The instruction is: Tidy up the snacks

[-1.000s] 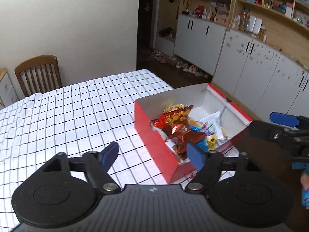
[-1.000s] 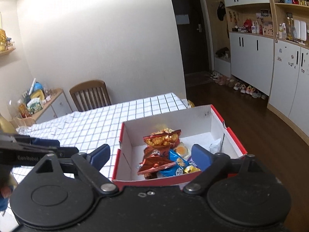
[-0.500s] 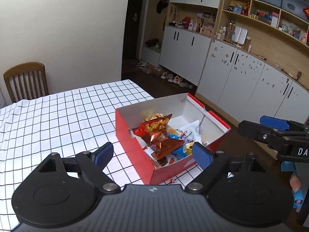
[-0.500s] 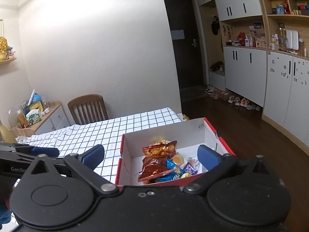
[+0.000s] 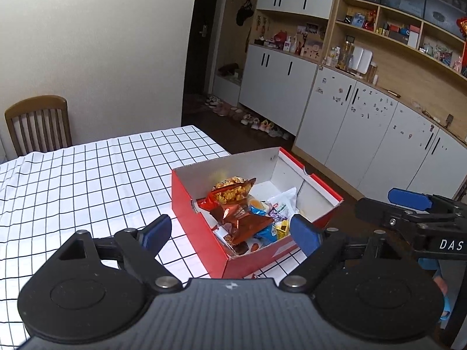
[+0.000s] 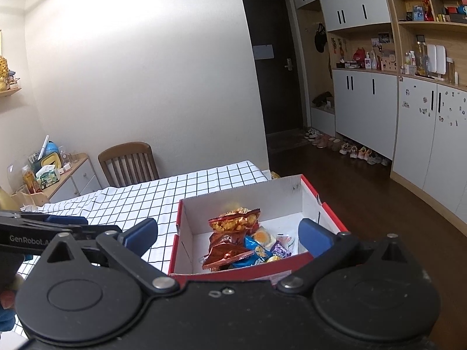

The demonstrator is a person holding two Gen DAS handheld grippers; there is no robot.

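Note:
A red cardboard box (image 5: 201,233) with a white inside stands at the corner of the checked table. It also shows in the right wrist view (image 6: 233,274). It holds several snack packets: a popcorn bag (image 5: 232,188) (image 6: 236,220), brown foil packets (image 5: 242,221) (image 6: 224,250) and small blue and white packets (image 5: 270,229) (image 6: 259,250). My left gripper (image 5: 230,233) is open and empty, above the box's near side. My right gripper (image 6: 227,232) is open and empty, above the box's near edge.
The table has a white cloth with black grid lines (image 5: 87,180). A wooden chair (image 5: 38,125) stands at its far side. White cabinets (image 5: 350,134) and shelves line the right wall. A side cabinet with clutter (image 6: 49,172) stands at the left. Shoes (image 6: 344,145) lie on the floor.
Both grippers have risen and drawn back from the box, which now looks smaller and lower in both views. Both stay open and empty.

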